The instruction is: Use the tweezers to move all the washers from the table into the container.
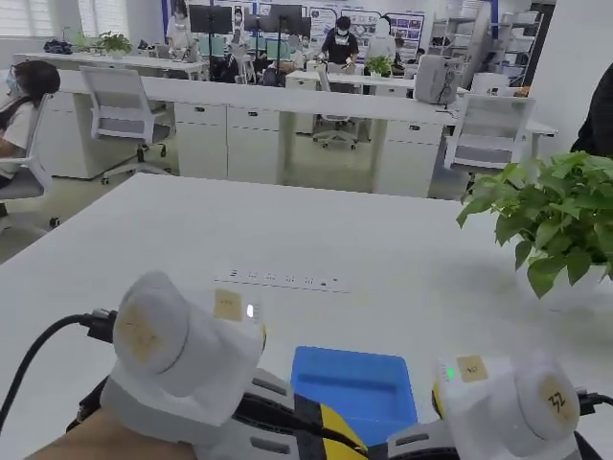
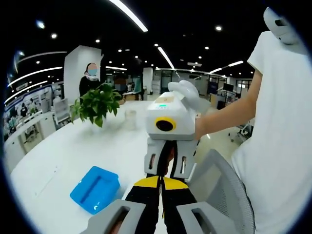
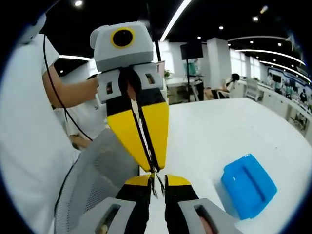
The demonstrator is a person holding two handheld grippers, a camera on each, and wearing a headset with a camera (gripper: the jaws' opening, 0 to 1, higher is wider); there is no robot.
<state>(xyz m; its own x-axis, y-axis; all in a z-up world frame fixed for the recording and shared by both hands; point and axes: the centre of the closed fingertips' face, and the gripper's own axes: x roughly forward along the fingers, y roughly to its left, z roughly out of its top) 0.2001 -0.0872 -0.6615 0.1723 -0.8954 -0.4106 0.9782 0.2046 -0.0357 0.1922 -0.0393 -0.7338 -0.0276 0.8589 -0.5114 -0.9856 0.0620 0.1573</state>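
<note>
The left claw (image 3: 154, 168) had its yellow, wedge-shaped jaws pressed together on the tweezers (image 3: 156, 184), whose thin tips stuck out past them. The right claw (image 3: 158, 178) faced it tip to tip. Its jaws stood a narrow gap apart on either side of those tips, and I could not tell whether they pressed on them. Both claws were held above the near edge of the table (image 1: 383, 249). The container (image 1: 350, 383) lay on the table just inside that edge, between the claws in the head view.

The step looked like settling the tweezers into a working grip. To do it well, the holding claw should clamp the tweezers partway up, leaving the tips free to spring. It should also keep them in line with its jaws, so the other claw could steady them without twisting.

The tweezers were slim and dark, probably metal, and would slip if pinched too near the point. The container was a shallow blue plastic tray, rectangular with rounded corners and a sunken middle. The table was white, smooth and matt, so flat washers would sit flush on it and need lifting by an edge.
</note>
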